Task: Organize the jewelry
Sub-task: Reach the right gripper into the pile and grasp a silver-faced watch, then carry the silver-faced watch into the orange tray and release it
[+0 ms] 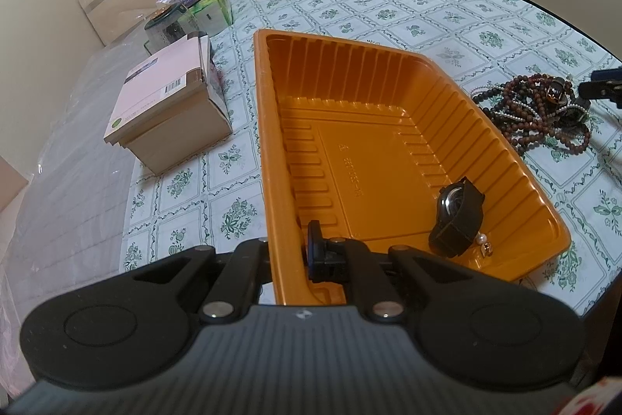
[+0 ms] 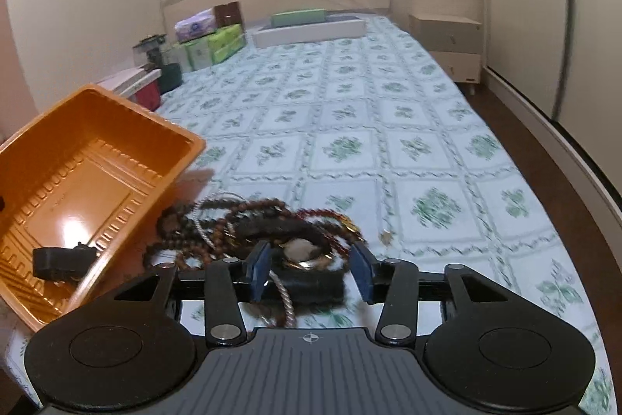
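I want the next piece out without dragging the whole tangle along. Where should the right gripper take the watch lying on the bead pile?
Probably by its black strap, from above: it lies crosswise between the open right gripper, nearer than the pale watch face, though a silver chain crosses it.

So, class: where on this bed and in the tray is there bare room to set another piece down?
Most of the orange tray floor is bare; only a black watch and a pearl earring fill its near right corner. The floral sheet beyond the bead pile is free. Boxes crowd the tray's left.
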Available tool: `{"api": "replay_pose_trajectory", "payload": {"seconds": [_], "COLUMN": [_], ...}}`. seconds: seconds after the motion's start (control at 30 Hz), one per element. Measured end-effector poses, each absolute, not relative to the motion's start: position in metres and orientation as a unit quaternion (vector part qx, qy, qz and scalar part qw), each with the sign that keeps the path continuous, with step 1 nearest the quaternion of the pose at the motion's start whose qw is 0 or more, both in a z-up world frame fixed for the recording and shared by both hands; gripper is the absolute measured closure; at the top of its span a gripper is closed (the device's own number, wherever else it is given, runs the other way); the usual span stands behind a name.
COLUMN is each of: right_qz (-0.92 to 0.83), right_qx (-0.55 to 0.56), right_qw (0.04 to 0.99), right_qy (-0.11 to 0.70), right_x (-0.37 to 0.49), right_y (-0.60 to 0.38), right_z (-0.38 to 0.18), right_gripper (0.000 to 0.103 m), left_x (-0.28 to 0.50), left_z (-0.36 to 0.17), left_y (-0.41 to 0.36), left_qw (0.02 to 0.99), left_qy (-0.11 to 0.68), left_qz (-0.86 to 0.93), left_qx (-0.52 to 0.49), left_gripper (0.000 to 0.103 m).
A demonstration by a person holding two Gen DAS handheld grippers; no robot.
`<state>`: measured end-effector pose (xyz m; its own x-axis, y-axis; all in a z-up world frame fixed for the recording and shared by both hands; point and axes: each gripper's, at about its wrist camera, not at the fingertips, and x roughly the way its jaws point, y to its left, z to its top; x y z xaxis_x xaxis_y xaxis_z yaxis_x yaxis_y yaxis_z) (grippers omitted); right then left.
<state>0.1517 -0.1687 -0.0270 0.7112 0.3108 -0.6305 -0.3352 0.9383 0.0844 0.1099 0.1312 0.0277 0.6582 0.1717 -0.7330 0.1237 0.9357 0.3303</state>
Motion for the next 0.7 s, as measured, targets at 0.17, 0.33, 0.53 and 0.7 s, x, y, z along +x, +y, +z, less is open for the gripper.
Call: {"api": "replay_pose_trajectory", "payload": {"seconds": [0.17, 0.33, 0.53, 0.7], "right_qz": [0.202, 0.215, 0.207, 0.203], "right_qx": [-0.047, -0.083, -0.094, -0.092], "right_qw": [0.918, 0.909, 0.907, 0.914], "right_qy": [0.338, 0.347, 0.355, 0.338], "right_x": [0.164, 0.178, 0.188, 0.185], "right_y": [-0.15, -0.131, -0.126, -0.133], "right_z": [-0.031, -0.042, -0.055, -0.05], "right_gripper": [0.026, 0.026, 0.037, 0.048], "left_x": [0.11, 0.11, 0.109, 0.109], "left_z": [0.028, 0.028, 0.027, 0.027], "left_y": [0.131, 0.131, 0.13, 0.13], "left_qw": [0.893, 0.893, 0.892, 0.892], "left_qy": [0.413, 0.414, 0.416, 0.415], "left_qz": [0.014, 0.013, 0.014, 0.014], "left_qx": [0.179, 0.178, 0.177, 0.18], "left_gripper": [0.098, 0.098, 0.098, 0.098]}}
